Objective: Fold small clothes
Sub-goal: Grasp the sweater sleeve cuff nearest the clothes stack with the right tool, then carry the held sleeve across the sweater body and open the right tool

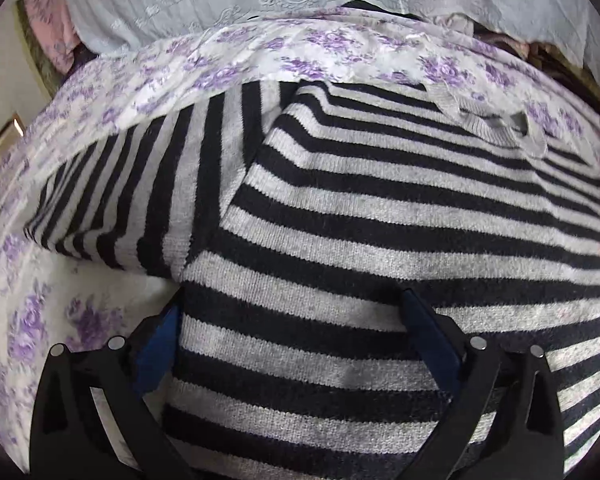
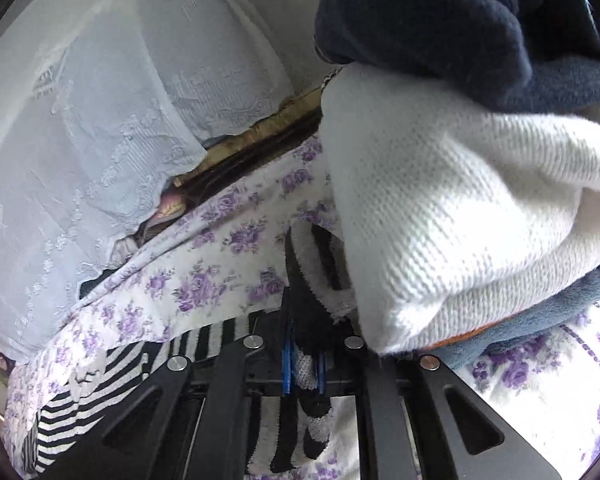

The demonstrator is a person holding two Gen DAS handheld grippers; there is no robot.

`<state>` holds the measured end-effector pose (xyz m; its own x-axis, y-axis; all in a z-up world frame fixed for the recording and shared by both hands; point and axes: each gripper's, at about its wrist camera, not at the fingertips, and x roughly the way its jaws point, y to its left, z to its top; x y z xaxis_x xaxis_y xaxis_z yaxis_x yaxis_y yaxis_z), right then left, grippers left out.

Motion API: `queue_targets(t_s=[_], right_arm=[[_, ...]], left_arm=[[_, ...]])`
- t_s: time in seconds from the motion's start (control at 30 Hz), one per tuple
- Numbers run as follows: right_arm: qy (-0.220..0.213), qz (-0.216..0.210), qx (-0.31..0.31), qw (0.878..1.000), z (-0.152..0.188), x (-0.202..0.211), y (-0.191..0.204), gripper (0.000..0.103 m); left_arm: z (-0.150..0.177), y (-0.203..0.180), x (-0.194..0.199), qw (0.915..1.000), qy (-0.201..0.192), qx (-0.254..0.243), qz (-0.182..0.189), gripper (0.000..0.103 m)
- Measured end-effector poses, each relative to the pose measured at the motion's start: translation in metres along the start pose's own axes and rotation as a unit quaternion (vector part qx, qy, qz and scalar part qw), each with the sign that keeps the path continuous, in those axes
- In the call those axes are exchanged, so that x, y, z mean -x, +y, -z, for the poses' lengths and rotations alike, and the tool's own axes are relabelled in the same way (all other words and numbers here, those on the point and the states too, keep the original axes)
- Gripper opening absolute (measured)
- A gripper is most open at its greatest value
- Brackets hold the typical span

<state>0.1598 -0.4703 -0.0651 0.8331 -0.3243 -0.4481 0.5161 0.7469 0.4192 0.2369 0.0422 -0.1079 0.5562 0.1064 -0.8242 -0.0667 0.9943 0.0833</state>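
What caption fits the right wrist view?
Right gripper shut on striped sweater beside a white knit on floral sheet.

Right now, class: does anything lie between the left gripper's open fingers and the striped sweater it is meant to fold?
Nothing visible does. The left gripper stands open directly over the striped sweater, which lies spread on the floral sheet with no other garment covering that part.

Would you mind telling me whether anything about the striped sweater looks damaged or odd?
Yes: the striped sweater has ragged holes along its grey collar, where the floral sheet shows through the frayed knit. Otherwise it lies flat.
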Motion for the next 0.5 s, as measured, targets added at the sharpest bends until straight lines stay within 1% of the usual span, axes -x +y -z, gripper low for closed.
queue_targets(t_s=[0.07,0.1,0.13,0.2,0.27,0.3,0.33,0.37,0.5], right_arm=[[0.004,0.002,-0.002,1.000,0.000,0.004,-0.001,0.012],[0.007,0.002,-0.002,1.000,0.005,0.013,-0.007,0.010],[0.006,0.008,0.002,1.000,0.005,0.015,-0.006,0.009],[-0.012,0.016,0.011,1.000,0.008,0.027,-0.003,0.008],[-0.019,0.011,0.014,1.000,0.007,0.033,0.006,0.008],[-0.022,0.010,0.019,1.000,0.008,0.039,0.008,0.008],[-0.028,0.011,0.026,0.999,0.007,0.044,0.014,0.008],[-0.032,0.010,0.034,0.999,0.005,0.048,0.021,0.008],[-0.044,-0.001,0.057,0.997,-0.001,0.066,0.047,0.008]], left_arm=[[-0.003,0.006,0.009,0.9999,0.001,0.004,0.010,0.099],[-0.005,0.012,0.015,0.9999,-0.003,0.009,0.010,0.099],[-0.008,0.021,0.022,0.9998,-0.013,0.016,0.001,0.099],[-0.010,0.037,0.029,0.9990,-0.022,0.029,-0.027,0.099],[-0.007,0.053,0.020,0.9978,-0.011,0.049,-0.043,0.099],[-0.003,0.060,0.009,0.9969,0.007,0.061,-0.050,0.099],[0.000,0.064,0.000,0.9964,0.020,0.068,-0.046,0.099],[0.001,0.065,-0.003,0.9962,0.021,0.072,-0.043,0.099],[0.000,0.047,0.002,0.9961,0.002,0.038,-0.079,0.099]])
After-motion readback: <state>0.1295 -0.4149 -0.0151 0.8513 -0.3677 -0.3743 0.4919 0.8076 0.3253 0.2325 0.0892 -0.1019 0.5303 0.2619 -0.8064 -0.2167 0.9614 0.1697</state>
